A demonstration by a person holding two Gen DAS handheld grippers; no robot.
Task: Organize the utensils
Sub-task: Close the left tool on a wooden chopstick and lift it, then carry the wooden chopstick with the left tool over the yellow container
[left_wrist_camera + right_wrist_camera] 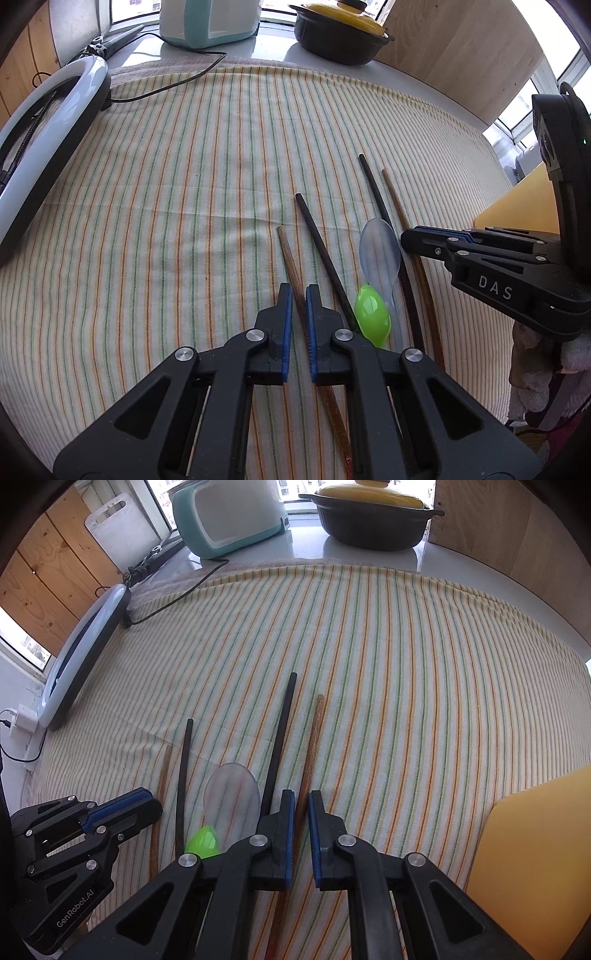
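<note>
Striped cloth [166,184] under chopsticks [321,243], pot [340,37] behind

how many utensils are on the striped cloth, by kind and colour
Dark chopsticks: 2
Brown wooden chopsticks: 2
Clear spoon: 1
Green spoon: 1
Total: 6

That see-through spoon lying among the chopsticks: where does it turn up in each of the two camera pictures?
Left wrist view: the clear spoon lies right of centre, just beyond the green spoon.
Right wrist view: the clear spoon lies lower left of centre, beside a black chopstick.
Shared landmark: the yellow-lidded pot at the back.
</note>
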